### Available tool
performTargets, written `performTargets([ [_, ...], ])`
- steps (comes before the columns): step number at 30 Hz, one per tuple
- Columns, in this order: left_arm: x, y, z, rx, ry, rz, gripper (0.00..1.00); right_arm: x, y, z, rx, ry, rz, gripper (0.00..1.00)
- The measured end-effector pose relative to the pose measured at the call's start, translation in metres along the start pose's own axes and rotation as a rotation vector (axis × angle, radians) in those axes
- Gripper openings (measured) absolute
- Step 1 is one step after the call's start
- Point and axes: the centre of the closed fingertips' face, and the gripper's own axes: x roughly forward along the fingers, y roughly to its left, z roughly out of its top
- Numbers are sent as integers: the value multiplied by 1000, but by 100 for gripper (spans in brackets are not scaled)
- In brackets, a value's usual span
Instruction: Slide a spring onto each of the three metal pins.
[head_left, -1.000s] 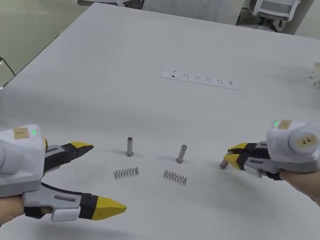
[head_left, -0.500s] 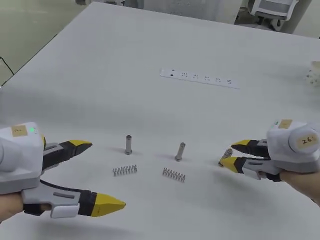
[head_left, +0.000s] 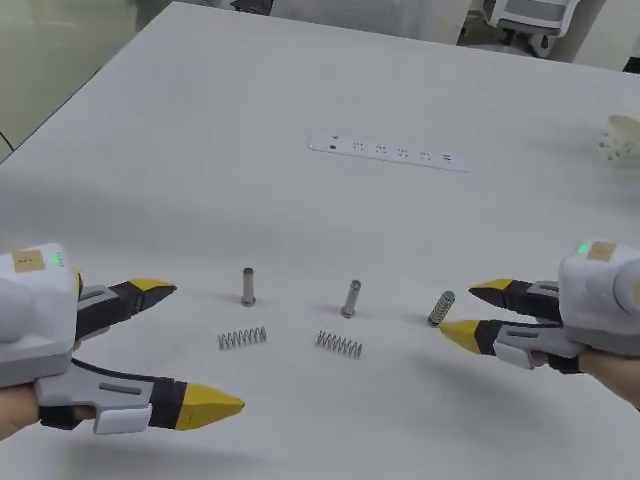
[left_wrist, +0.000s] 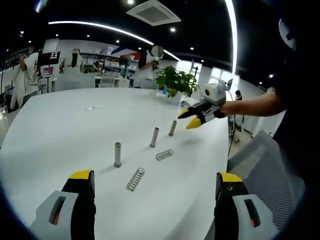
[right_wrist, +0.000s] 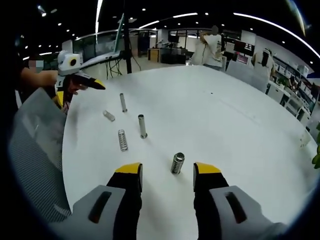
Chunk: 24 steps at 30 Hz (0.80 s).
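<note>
Steel sprung pin (head_left: 441, 308) now released, right tongs (head_left: 457, 307) parted and backed off, left tongs (head_left: 208, 347) wide apart.

White table (head_left: 300, 90) with three upright pins (head_left: 248, 286), two loose springs (head_left: 241, 338) and a power strip (head_left: 388, 154)

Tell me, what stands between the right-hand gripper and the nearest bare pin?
A spring-covered pin; the head view shows it between the right gripper and that bare pin.
</note>
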Motion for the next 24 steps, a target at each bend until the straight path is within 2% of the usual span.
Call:
performTargets([
  [10,0,3,2,0,-3,2,98,-5,12,-8,-1,8,2,40],
  [16,1,4,2,2,-2,0,98,-4,21,-17,-22,30,21,39],
  [24,1,3,0,2,4,-3,98,4,39,-10,-40,20,51,36],
])
